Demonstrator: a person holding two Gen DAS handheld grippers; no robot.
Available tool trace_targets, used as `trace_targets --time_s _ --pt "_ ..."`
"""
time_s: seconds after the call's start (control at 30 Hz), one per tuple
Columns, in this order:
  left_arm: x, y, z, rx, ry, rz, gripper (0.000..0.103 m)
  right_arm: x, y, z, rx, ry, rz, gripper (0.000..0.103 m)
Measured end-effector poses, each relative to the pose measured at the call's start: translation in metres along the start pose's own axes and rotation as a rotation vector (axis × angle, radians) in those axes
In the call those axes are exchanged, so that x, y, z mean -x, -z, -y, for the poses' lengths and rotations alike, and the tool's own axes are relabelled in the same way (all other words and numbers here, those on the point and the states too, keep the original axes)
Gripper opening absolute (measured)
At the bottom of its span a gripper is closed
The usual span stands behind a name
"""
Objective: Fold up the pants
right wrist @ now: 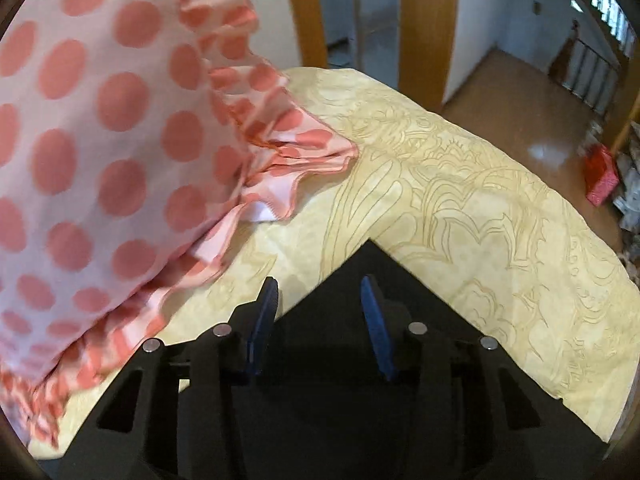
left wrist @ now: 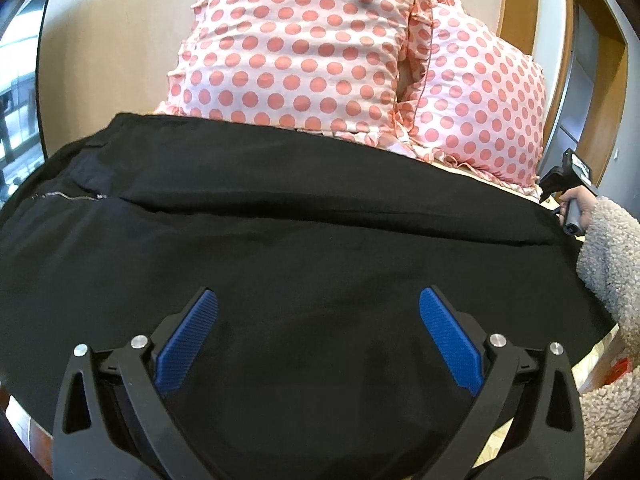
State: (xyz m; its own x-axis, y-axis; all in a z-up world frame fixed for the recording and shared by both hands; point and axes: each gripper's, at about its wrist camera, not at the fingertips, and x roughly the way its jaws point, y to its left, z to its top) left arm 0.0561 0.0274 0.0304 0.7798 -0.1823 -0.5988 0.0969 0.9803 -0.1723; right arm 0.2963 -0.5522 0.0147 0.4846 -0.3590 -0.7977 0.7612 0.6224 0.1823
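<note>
Black pants (left wrist: 280, 248) lie spread flat across the bed, with a zipper at the left and a lengthwise fold line through the middle. My left gripper (left wrist: 318, 300) is open and empty, hovering over the near part of the pants. My right gripper (right wrist: 320, 286) is open and empty above a corner of the pants (right wrist: 372, 264) on the bedsheet. In the left wrist view the right gripper (left wrist: 560, 184) shows at the pants' far right end, held by a hand in a fleece sleeve.
Two pink polka-dot pillows (left wrist: 304, 44) (right wrist: 100, 140) lie behind the pants. A cream patterned bedsheet (right wrist: 460, 184) covers the bed, whose edge runs at the right. Beyond it are wooden floor, door frames and a red box (right wrist: 600, 176).
</note>
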Motion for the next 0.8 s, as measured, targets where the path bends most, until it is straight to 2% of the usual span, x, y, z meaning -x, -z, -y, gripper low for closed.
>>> trace_targets --time_s 0.1,0.17,0.23,0.3,0.4,0.47,0.63,0.7,0.8 --pt "-0.007 0.001 -0.003 0.020 0.018 -0.025 0.101 -0.009 0.004 -0.015 0.092 0.078 0.037 0.044" --pt "-0.007 0.003 -0.004 0.031 0.028 -0.028 0.101 -0.009 0.007 -0.018 0.126 0.084 0.066 0.037" --pt "-0.004 0.004 -0.005 0.031 0.033 -0.019 0.101 -0.008 0.012 -0.009 0.100 0.024 0.075 0.008" --pt "0.000 0.005 -0.005 0.024 0.030 -0.010 0.101 -0.004 0.014 0.004 0.070 -0.018 0.068 0.003" --pt "0.007 0.007 -0.005 0.012 0.020 0.006 0.101 0.014 0.023 0.031 -0.013 -0.161 0.089 0.002" --pt "0.012 0.007 -0.006 0.010 0.021 0.018 0.101 0.044 0.037 0.047 -0.030 -0.246 0.143 0.002" --pt "0.024 0.011 -0.004 0.018 0.045 0.046 0.101 0.111 0.094 0.113 -0.088 -0.443 0.226 0.002" --pt "0.027 0.012 -0.002 0.018 0.048 0.052 0.101 0.127 0.121 0.137 -0.110 -0.488 0.227 0.002" --pt "0.030 0.013 0.001 0.015 0.038 0.067 0.101 0.133 0.170 0.174 -0.179 -0.533 0.166 0.002"
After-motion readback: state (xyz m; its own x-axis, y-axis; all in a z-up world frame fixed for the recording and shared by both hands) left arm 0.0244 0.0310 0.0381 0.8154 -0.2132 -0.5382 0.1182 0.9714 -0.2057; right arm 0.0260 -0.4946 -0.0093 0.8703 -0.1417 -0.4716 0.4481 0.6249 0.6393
